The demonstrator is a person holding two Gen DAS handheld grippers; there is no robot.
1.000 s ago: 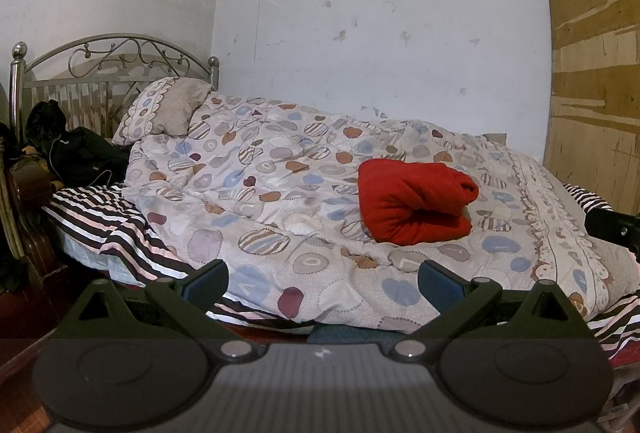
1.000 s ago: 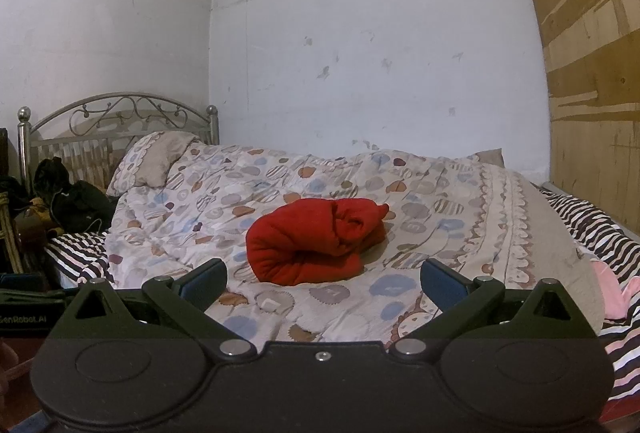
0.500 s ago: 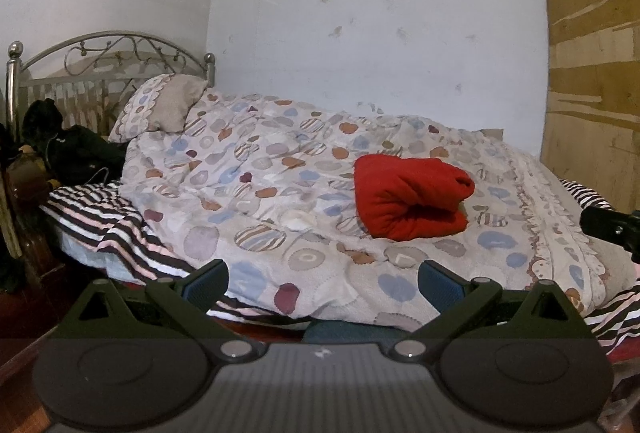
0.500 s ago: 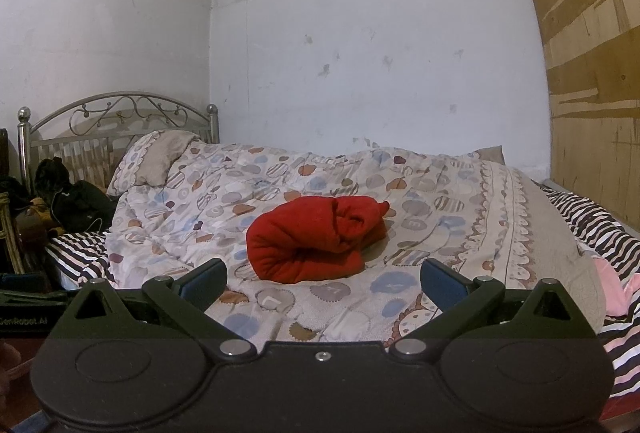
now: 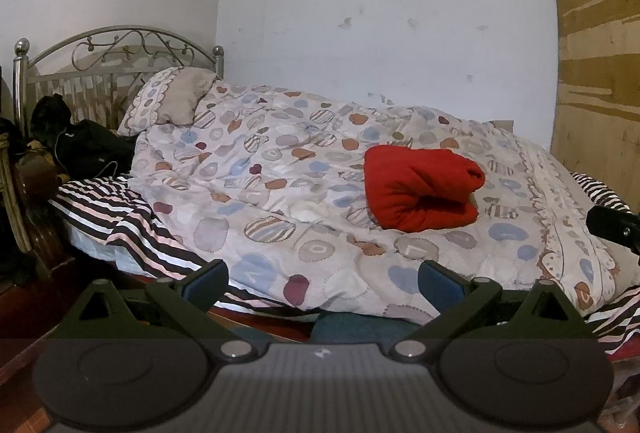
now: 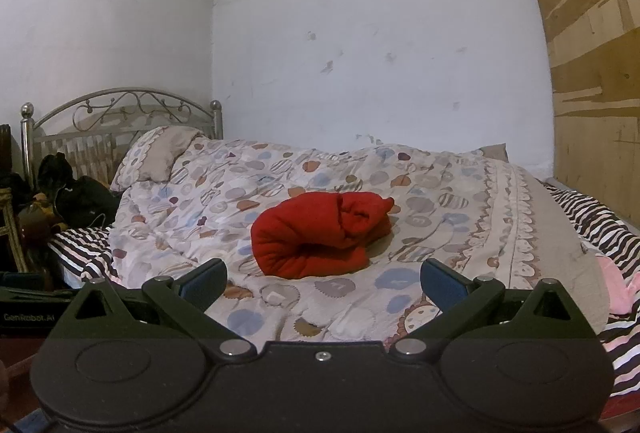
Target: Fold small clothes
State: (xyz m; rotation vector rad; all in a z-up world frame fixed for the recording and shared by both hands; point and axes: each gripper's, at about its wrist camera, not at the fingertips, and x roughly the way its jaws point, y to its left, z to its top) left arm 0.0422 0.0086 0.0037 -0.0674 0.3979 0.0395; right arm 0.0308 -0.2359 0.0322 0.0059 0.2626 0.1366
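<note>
Both tools are held back from the bed with nothing between their fingers. The left gripper (image 5: pixel 322 279) has its jaws spread wide, blue pads facing each other across the near edge of the quilt (image 5: pixel 280 193). The right gripper (image 6: pixel 323 277) is spread just as wide and equally empty.

Beyond them, the red garment (image 6: pixel 320 237) lies folded into a thick bundle on top of the quilt, roughly mid-bed, apart from both tools. From the left wrist it sits right of centre (image 5: pixel 420 189), its rolled end pointing toward the foot of the bed.

The quilt is pale, printed with blue, rust and striped blobs, rumpled, with a scalloped border on the right. A striped sheet (image 5: pixel 132 229) shows under it at the near edge and again at the far right. A pillow (image 6: pixel 160 157) leans at the metal headboard (image 6: pixel 120 109), with a heap of dark clothing (image 5: pixel 84 145) beside it. The white walls (image 6: pixel 360 33) are scuffed, and a plywood panel (image 6: pixel 596 53) stands at the right.
</note>
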